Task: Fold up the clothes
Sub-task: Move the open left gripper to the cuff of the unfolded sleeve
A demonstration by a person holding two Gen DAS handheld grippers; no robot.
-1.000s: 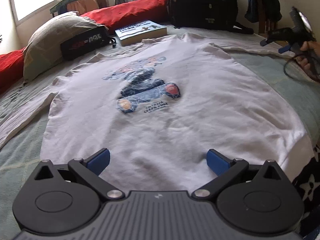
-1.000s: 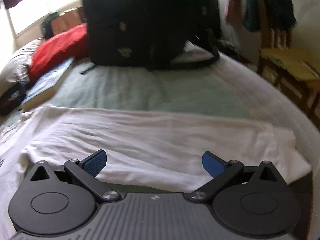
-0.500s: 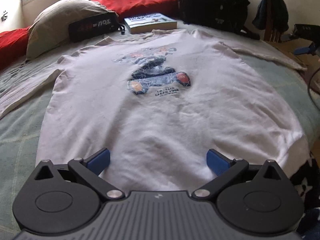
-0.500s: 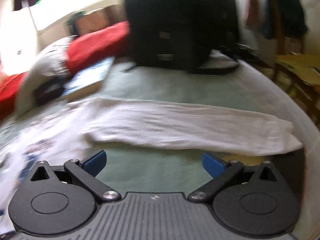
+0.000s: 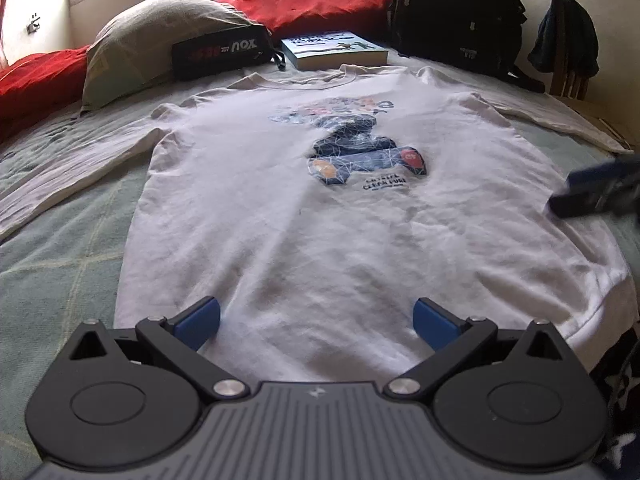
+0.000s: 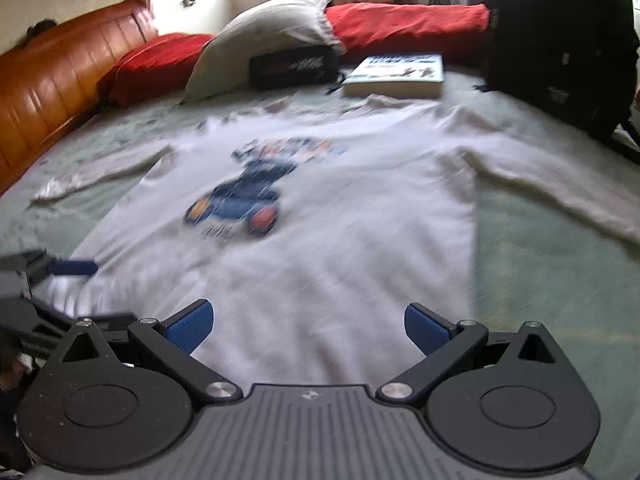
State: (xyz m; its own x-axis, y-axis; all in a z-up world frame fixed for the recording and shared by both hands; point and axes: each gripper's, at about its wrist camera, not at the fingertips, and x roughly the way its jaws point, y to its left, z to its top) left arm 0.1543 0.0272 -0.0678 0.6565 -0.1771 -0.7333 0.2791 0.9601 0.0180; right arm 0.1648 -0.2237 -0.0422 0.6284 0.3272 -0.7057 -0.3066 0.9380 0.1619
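Observation:
A white long-sleeved shirt (image 5: 328, 216) with a blue bear print lies flat, face up, on the bed, both sleeves spread out; it also shows in the right wrist view (image 6: 320, 240), blurred. My left gripper (image 5: 316, 322) is open and empty just above the shirt's bottom hem, left of centre. My right gripper (image 6: 306, 326) is open and empty over the hem's right part. One of its fingers (image 5: 592, 194) shows at the right edge of the left wrist view. A left gripper finger (image 6: 74, 268) shows at the left of the right wrist view.
At the head of the bed lie a grey pillow (image 5: 156, 36), a black pouch (image 5: 220, 54), a book (image 5: 336, 50), red cushions (image 5: 304, 6) and a black backpack (image 5: 456, 12). A wooden bed frame (image 6: 48, 92) runs along the left. A chair (image 5: 568, 48) stands at the right.
The right gripper has swung from the right sleeve round to the shirt's bottom hem. The left gripper has shifted a little along the hem. Both stay open.

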